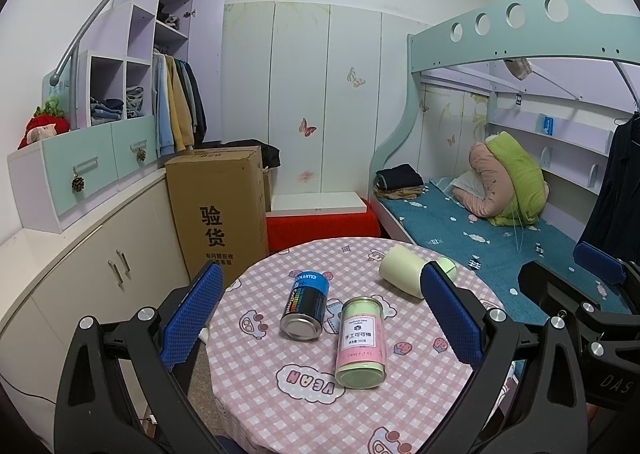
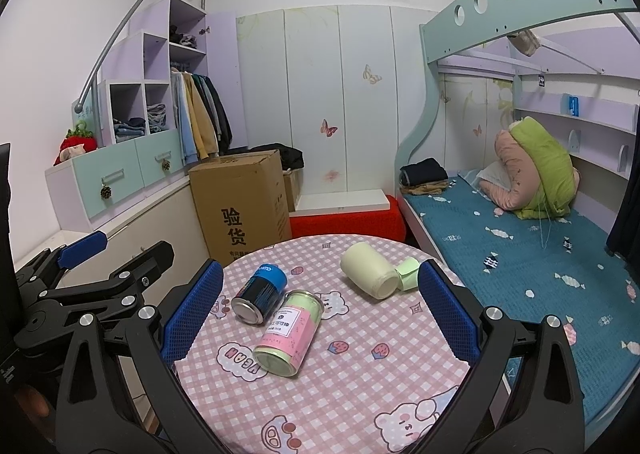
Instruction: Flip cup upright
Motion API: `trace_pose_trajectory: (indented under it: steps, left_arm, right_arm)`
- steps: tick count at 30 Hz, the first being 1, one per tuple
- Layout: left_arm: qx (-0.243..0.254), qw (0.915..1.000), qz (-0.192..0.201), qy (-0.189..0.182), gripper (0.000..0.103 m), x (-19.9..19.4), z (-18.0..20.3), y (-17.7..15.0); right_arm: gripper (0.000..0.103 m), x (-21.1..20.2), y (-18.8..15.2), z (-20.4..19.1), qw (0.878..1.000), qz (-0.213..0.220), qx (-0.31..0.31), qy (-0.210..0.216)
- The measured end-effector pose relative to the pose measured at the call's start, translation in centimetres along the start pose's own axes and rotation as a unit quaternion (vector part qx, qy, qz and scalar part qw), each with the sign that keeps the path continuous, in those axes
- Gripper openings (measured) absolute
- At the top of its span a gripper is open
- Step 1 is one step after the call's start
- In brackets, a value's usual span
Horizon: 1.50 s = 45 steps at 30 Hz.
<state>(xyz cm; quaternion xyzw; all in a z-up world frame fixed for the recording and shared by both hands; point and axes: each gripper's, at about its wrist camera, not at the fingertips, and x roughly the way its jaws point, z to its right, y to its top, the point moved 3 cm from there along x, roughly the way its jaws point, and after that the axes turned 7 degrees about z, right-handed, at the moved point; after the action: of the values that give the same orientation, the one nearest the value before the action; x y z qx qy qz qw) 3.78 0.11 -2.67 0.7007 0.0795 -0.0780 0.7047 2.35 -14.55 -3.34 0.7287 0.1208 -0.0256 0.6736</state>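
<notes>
The cup (image 2: pixel 370 272), pale yellow-green, lies on its side near the far right edge of the round table (image 2: pixel 360 374). Its long axis runs roughly level with the tabletop, slanting from far left to near right, and its flat end faces the right wrist camera; whether that end is the mouth or the base I cannot tell. A green handle-like part (image 2: pixel 408 274) touches it on the right. In the left wrist view the cup (image 1: pixel 402 270) sits far and to the right, partly behind that gripper's right finger.

The right gripper (image 2: pixel 320 314) hangs over the near half of the table with its fingers spread wide, holding nothing; the cup lies ahead of it and slightly right, just beyond its right fingertip. The left gripper (image 1: pixel 322 314) is likewise released and empty, hovering beside it on the left, so the right one looks nearer the cup.

Toward the table's middle lie two cans on their sides, touching: a blue-topped dark can (image 2: pixel 260 294) and a pink-and-green tin (image 2: pixel 290 334). They stand apart from the cup.
</notes>
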Motion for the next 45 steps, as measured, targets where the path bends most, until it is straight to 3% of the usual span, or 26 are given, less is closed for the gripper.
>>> trace_pose_trajectory:
  steps: [11, 24, 34, 45]
  left_arm:
    - [0.004, 1.0, -0.008, 0.002, 0.095, 0.7, 0.4, -0.2]
    - [0.008, 0.9985, -0.055, -0.001, 0.095, 4.2, 1.4, -1.7]
    - [0.008, 0.9926, -0.121, -0.006, 0.095, 9.3, 2.6, -4.1]
    - [0.007, 0.9765, -0.215, -0.013, 0.095, 15.5, 3.6, -8.7]
  right_arm:
    - [0.098, 1.4, -1.1, 0.6, 1.0, -0.006, 0.006, 0.0]
    - [0.098, 4.1, -1.9, 2.1, 0.999, -0.041, 0.025, 0.001]
    - [0.098, 8.6, -3.8, 4.2, 0.995, -0.086, 0.042, -0.008]
    - [0.098, 14.2, -7.2, 6.4, 0.988, -0.142, 0.055, -0.02]
